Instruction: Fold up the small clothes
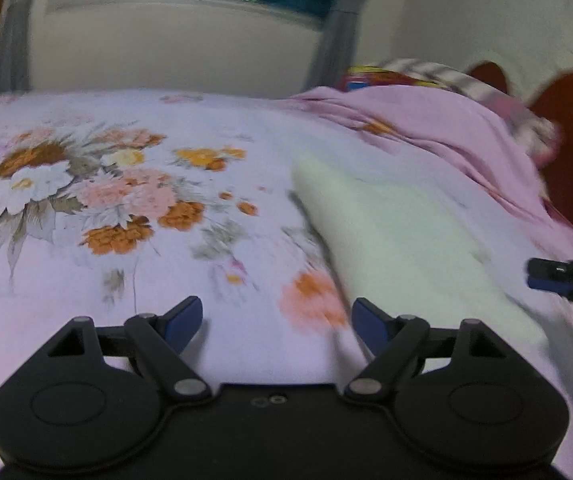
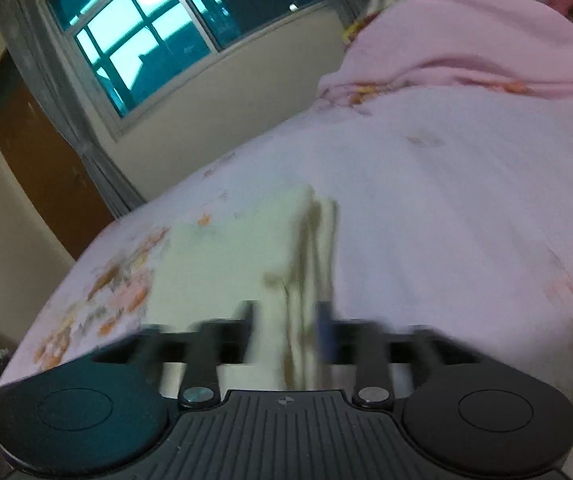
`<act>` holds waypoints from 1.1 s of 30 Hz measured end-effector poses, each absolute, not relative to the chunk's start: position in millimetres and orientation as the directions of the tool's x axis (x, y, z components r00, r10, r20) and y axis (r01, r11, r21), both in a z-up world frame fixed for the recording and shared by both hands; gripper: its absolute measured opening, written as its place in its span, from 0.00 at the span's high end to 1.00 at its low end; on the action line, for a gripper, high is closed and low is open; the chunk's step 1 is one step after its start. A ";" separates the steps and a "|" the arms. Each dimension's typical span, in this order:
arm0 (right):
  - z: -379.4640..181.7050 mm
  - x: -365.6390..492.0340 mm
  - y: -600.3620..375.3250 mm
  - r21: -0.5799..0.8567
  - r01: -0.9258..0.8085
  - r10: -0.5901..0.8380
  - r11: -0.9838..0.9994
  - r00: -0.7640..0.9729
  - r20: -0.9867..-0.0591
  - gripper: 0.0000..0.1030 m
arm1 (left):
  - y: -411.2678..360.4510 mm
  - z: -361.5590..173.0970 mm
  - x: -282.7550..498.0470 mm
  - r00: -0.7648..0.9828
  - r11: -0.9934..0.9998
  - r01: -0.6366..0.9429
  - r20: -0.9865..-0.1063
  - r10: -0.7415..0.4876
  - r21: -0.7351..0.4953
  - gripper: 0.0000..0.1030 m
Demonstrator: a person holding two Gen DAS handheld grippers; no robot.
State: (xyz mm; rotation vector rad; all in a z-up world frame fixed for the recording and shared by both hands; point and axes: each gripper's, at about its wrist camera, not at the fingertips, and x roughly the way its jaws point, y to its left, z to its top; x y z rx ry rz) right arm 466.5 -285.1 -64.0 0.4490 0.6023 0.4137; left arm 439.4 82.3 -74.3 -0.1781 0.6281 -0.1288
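Note:
A pale cream small garment (image 1: 398, 236) lies flat on the floral bedsheet (image 1: 126, 200), to the right of my left gripper (image 1: 276, 320). My left gripper is open and empty, low over the sheet. In the right wrist view the garment (image 2: 222, 260) spreads ahead, and a bunched edge of it (image 2: 298, 320) runs between the fingers of my right gripper (image 2: 286, 332). That view is motion-blurred; the fingers stand close on the fabric. The right gripper's tip also shows at the right edge of the left wrist view (image 1: 566, 276).
A pink blanket (image 1: 446, 132) is heaped at the head of the bed, with striped and colourful cloth (image 1: 426, 76) behind it. A wall with a window (image 2: 158, 40) and a brown door (image 2: 34, 152) lie beyond the bed's far edge.

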 end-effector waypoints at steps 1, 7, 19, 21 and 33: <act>-62.6 476.1 -279.1 0.493 -0.254 0.494 0.832 0.745 -0.448 0.61 | 84.7 -74.7 447.2 0.803 0.970 0.045 -0.570 -0.177 -0.238 0.21; -84.0 521.0 -260.9 0.463 -0.264 0.496 0.846 0.707 -0.504 0.61 | 86.2 -89.2 438.8 0.815 0.960 -0.003 -0.557 -0.161 -0.281 0.21; -88.3 508.7 -248.6 0.321 -0.348 0.471 0.881 0.717 -0.513 0.89 | 96.2 -111.9 417.1 0.832 0.935 -0.014 -0.523 -0.186 -0.355 0.19; -78.5 497.7 -251.3 0.300 -0.358 0.464 0.884 0.742 -0.483 0.89 | 99.1 -113.3 415.7 0.834 0.927 -0.010 -0.514 -0.199 -0.375 0.19; -72.3 490.8 -271.2 0.315 -0.222 0.352 0.923 0.818 -0.455 0.89 | 78.0 -85.6 438.7 0.868 0.966 0.063 -0.464 -0.177 -0.251 0.19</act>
